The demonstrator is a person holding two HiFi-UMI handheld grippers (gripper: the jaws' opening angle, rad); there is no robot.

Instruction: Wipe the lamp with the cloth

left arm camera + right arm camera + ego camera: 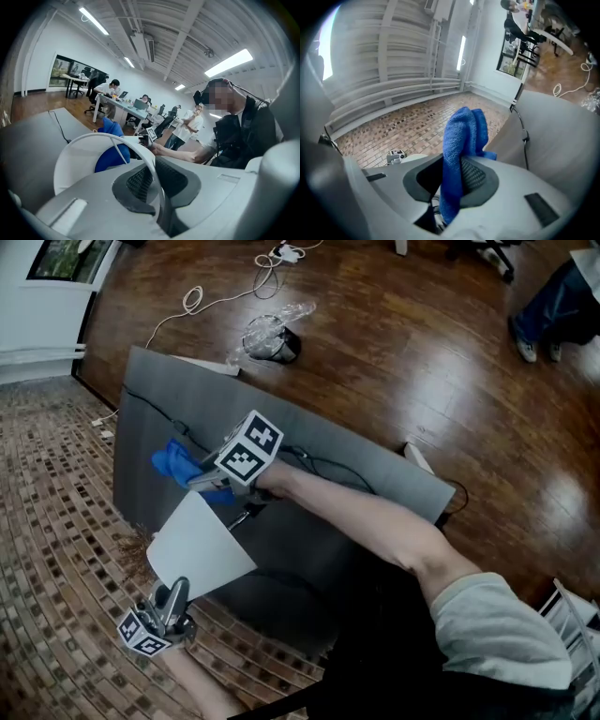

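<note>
- Left gripper (173,594) sits at the near left edge of the grey table (150,390). Jaws are closed tight on the thin rim of the lamp (199,545), on the white conical shade.
- Left gripper view: left gripper (152,180) has the lamp (89,157) rim pinched between both pads, and the shade's open mouth faces the camera.
- Right gripper (202,482) is just beyond the shade, over the table, with the forearm crossing in from the right. Jaws are clamped on the blue cloth (176,463).
- Right gripper view: right gripper (457,176) has the cloth (461,136) squeezed between its pads. A bunched fold sticks up past the tips and 1 tail hangs below.
- The cloth is at the far side of the shade, very close to it. Contact cannot be confirmed from any view.
- In the left gripper view the cloth (111,143) shows behind and through the shade.
- A black cable (155,409) runs across the tabletop.
- On the wood floor beyond the table are a clear plastic bundle (272,334) and a white cord (211,298).
</note>
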